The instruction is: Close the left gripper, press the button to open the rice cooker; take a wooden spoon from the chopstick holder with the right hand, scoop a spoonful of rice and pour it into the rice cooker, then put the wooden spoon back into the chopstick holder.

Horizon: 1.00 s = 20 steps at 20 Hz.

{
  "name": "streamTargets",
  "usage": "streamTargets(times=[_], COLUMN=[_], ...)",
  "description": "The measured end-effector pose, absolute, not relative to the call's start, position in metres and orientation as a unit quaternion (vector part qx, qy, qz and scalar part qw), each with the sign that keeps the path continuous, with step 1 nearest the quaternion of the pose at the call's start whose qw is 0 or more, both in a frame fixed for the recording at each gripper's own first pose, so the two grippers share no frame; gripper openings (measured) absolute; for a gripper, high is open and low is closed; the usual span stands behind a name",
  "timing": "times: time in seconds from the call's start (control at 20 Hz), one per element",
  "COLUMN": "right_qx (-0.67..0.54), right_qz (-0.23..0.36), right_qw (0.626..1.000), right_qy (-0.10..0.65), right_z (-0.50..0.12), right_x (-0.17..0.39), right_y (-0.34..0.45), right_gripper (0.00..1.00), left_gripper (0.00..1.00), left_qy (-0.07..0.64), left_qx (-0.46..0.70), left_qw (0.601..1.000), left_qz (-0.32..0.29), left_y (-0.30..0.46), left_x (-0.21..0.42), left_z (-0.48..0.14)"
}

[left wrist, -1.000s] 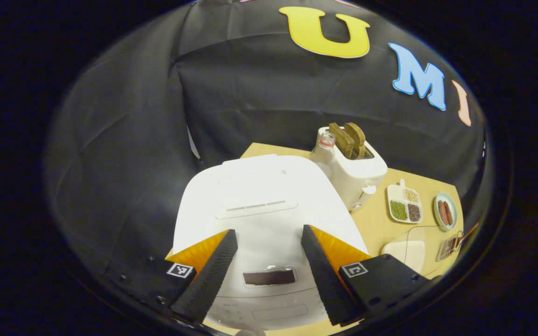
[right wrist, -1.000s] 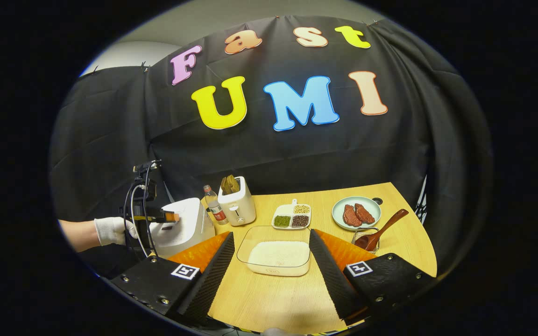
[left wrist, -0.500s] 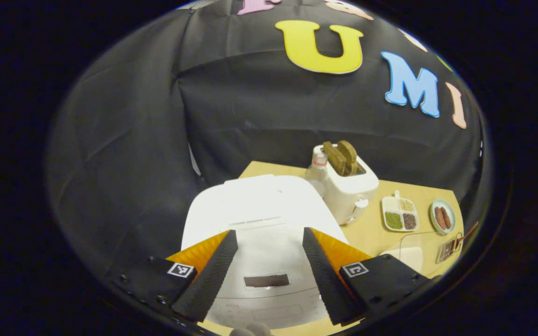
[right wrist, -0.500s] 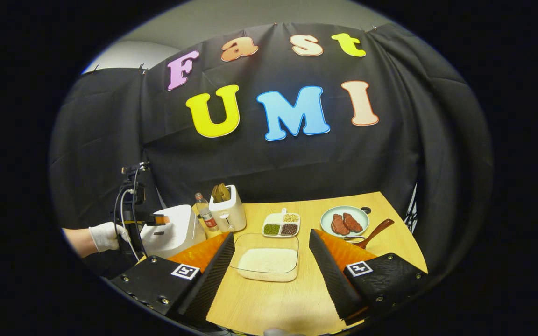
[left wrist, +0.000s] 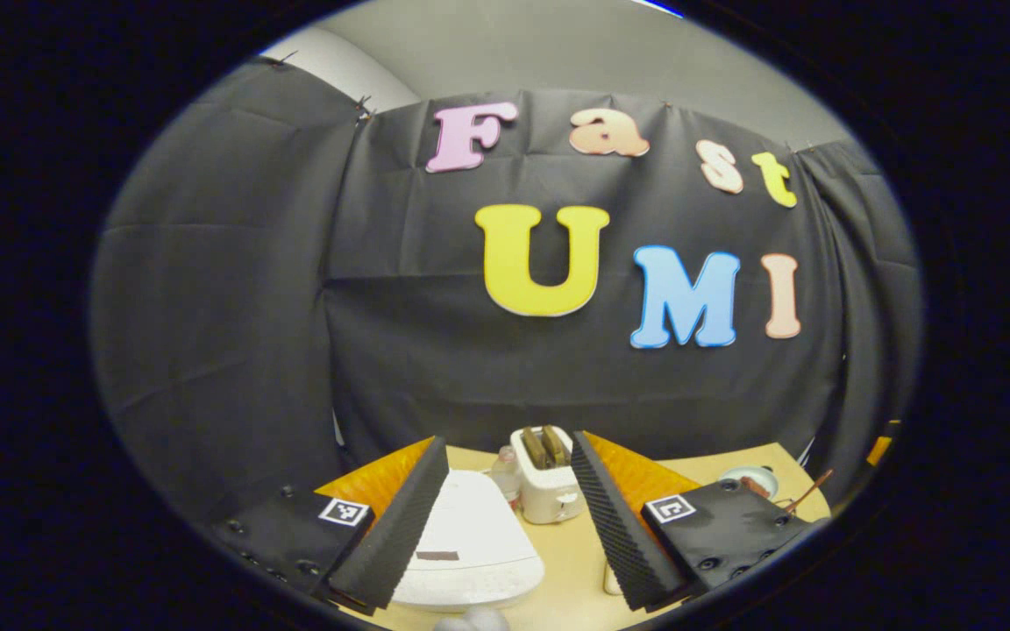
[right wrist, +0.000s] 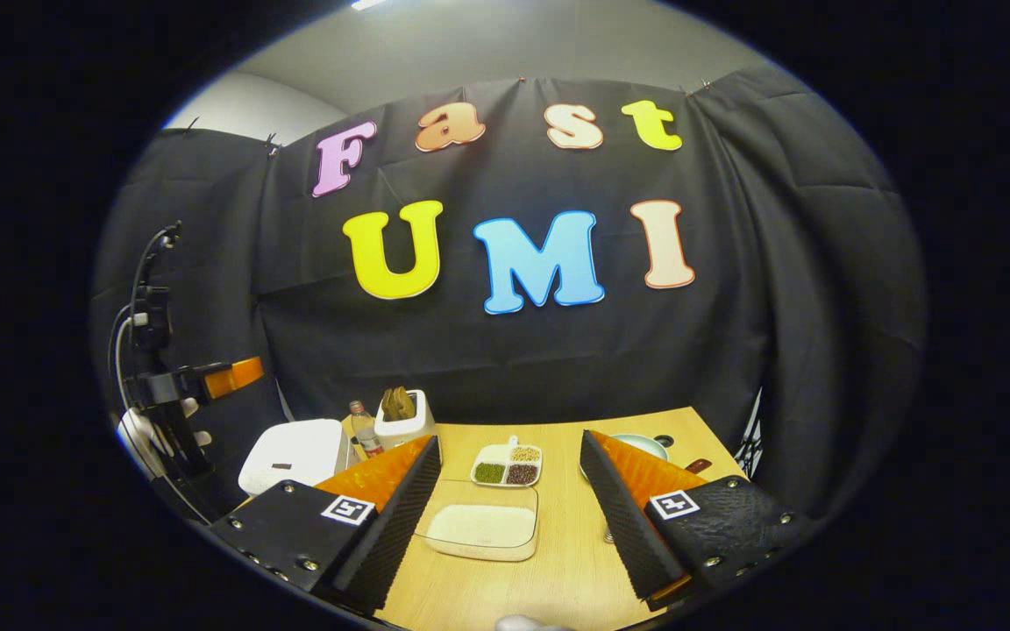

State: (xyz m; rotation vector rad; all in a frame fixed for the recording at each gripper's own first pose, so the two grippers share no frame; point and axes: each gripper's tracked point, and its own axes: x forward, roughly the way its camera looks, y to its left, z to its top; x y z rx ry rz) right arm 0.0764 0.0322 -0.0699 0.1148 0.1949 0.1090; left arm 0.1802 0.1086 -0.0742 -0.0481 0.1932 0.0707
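Left hand-held gripper (left wrist: 505, 526) raised and levelled toward the booth wall, fingers spread wide with nothing between them; seen from the right gripper view as well (right wrist: 229, 377), held up at the left in a gloved hand (right wrist: 150, 434), above and apart from the rice cooker (right wrist: 295, 454). Rice cooker white, lid down, resting at the left end of the surface (right wrist: 558, 561). Right hand-held gripper (right wrist: 509, 526) also spread and empty, hovering over the near edge, pointing across the clear dish of rice (right wrist: 483, 530). Wooden spoon (left wrist: 807, 491) far right, handle slanting up, holder mostly hidden. Toaster (left wrist: 547, 473) just behind the cooker.
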Motion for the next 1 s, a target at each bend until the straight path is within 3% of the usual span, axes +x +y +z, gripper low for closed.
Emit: streamTargets(times=[0.2,0.5,1.0], right_qx=[0.062,0.061,0.053], right_qz=[0.041,0.03,0.018], right_qw=[0.994,0.996,0.998], right_qy=[0.077,0.055,0.04], right_z=[-0.057,-0.042,-0.031], right_x=[0.078,0.078,0.077], right_y=[0.026,0.018,0.01], right_gripper=[0.98,0.98,0.98], left_gripper=[1.0,1.0,1.0], left_qy=[0.06,0.064,0.064], left_qx=[-0.027,-0.042,-0.029], left_qw=[0.998,0.997,0.997], left_qz=[0.013,0.002,-0.006], left_y=[0.078,0.051,0.037], left_x=[0.137,0.083,0.078], left_z=[-0.04,-0.049,-0.046])
